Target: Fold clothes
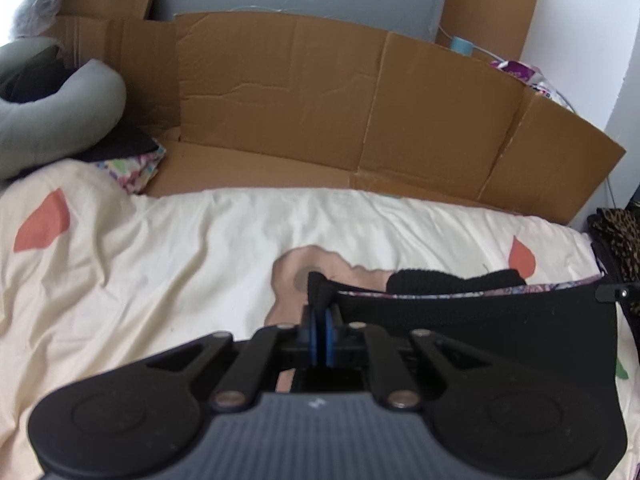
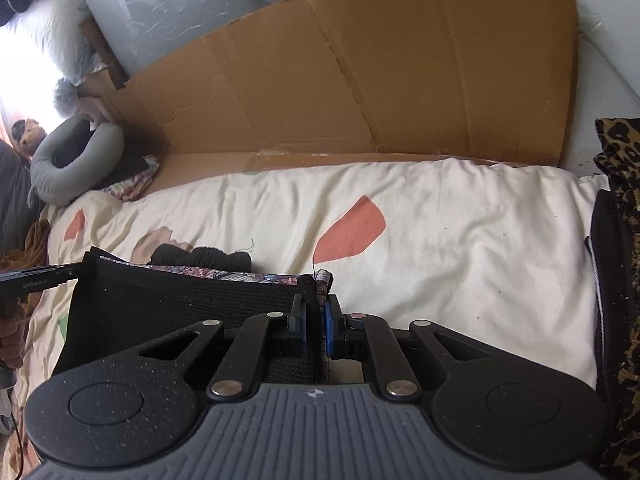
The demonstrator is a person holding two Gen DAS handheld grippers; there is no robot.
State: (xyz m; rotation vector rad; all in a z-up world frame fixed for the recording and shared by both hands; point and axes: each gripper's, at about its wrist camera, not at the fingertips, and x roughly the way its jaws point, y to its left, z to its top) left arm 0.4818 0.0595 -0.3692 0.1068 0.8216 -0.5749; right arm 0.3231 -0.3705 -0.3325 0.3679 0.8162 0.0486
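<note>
Black garment [image 1: 472,320] hangs stretched between two tools above a bed [image 1: 160,280], its upper edge pulled taut from one corner to the other. The left tool [image 1: 320,320], blue pads pressed nearly together, pinches the garment's left corner; the right tool [image 2: 314,320] is clamped the same way on the right corner, where a patterned lining and a loose thread show. In the right wrist view, the left tool's black body and the hand [image 2: 10,344] holding it appear at the frame's left edge. A dark knit item [image 2: 204,258] lies on the cream sheet just behind the garment. Cardboard [image 1: 320,100] stands along the bed's far side, a grey ring cushion [image 1: 52,108] sits at the left end, and leopard-print fabric [image 2: 618,152] lies at the right.
</note>
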